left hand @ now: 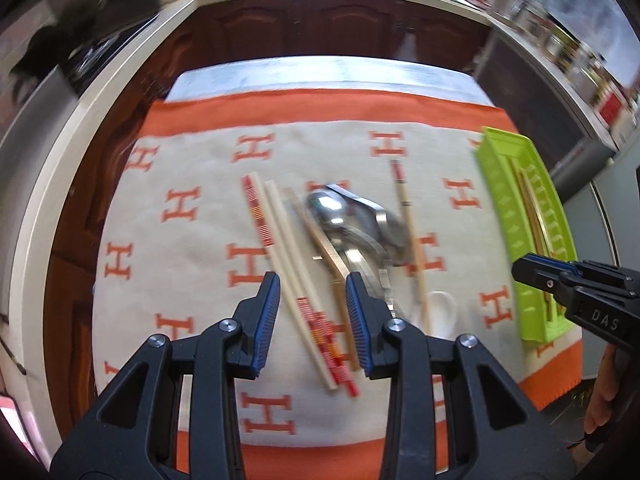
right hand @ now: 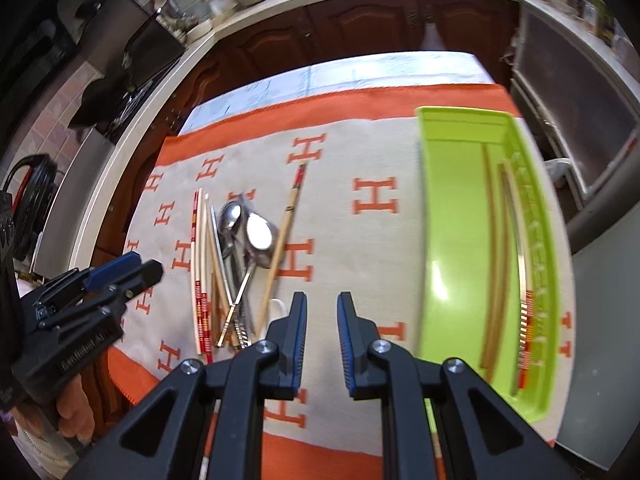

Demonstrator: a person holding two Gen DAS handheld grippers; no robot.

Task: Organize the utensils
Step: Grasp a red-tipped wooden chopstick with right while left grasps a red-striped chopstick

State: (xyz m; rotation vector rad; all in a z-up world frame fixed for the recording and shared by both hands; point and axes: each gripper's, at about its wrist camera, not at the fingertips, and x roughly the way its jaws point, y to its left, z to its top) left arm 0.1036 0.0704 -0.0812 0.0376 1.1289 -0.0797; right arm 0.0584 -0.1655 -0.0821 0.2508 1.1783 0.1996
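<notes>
Here, the left tool (left hand: 312, 316) is held wide open and empty above a loose pile on the cloth-covered desk (left hand: 192, 160): three pale chopsticks (left hand: 280, 236), a gold one, a separate wooden chopstick (left hand: 412, 240), two steel spoons (left hand: 340, 212) and one white spoon (left hand: 440, 312). The right tool (right hand: 322, 340) is parted, gripping nothing. Three chopsticks (right hand: 498, 264) are seen in the green tray (right hand: 444, 216) at the desk's right side.

Lime tray (right hand: 440, 248); my cloth (right hand: 360, 264) cream, orange border and H's; chopsticks (left hand: 276, 256) cream, red-orange bands; spoons (right hand: 258, 232) silver.
</notes>
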